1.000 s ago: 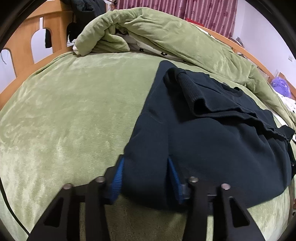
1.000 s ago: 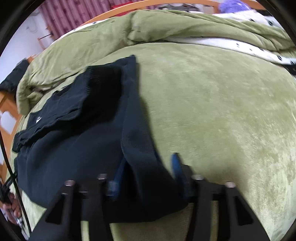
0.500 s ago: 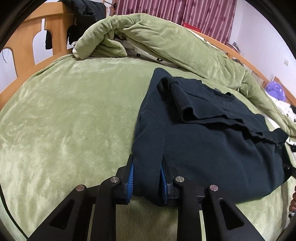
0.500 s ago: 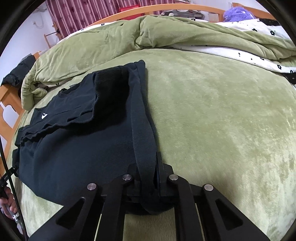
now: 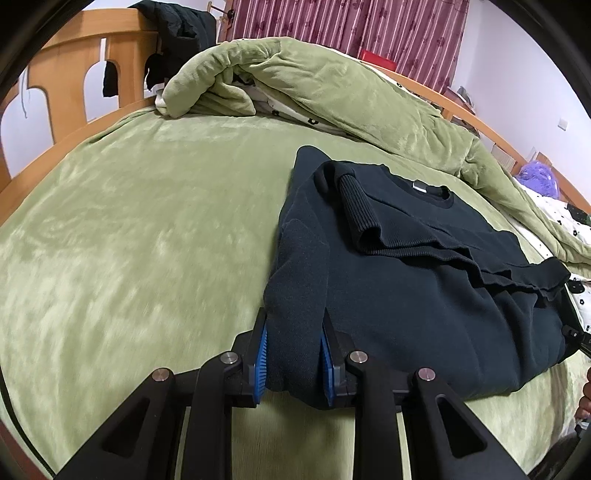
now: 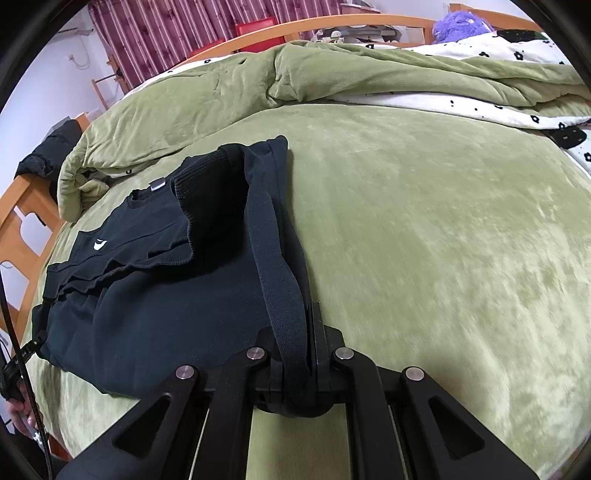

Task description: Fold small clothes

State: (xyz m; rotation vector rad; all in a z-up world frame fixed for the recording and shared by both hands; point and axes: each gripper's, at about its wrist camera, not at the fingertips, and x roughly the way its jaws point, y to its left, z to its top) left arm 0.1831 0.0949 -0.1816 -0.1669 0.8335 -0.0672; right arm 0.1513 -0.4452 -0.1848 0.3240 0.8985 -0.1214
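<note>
A: Garment? 
B: Dark navy knit sweater (image 5: 424, 295), partly folded, lying flat on the green plush bed blanket (image 5: 129, 229); ribbed cuff sleeve (image 5: 360, 206) is laid across the chest. In the right wrist view it sits left of centre, white logo (image 6: 99, 244) showing.

A: Left gripper? 
B: Left gripper (image 5: 294, 347) at the near left corner of the sweater, blue pads (image 5: 260, 356) clamped on a thick fold of fabric, so they sit a bit apart.

A: Right one? 
B: Right gripper (image 6: 301, 354) on the near right edge, fingers pressed nearly together on the ribbed hem band (image 6: 275, 258).

A: Around it? 
B: Bunched green quilt with white floral lining (image 5: 332, 96) along the far side, orange wooden bed frame (image 5: 74, 85) far left, striped maroon curtains (image 6: 177, 33) beyond, purple fuzzy thing (image 6: 460, 24) far right.
</note>
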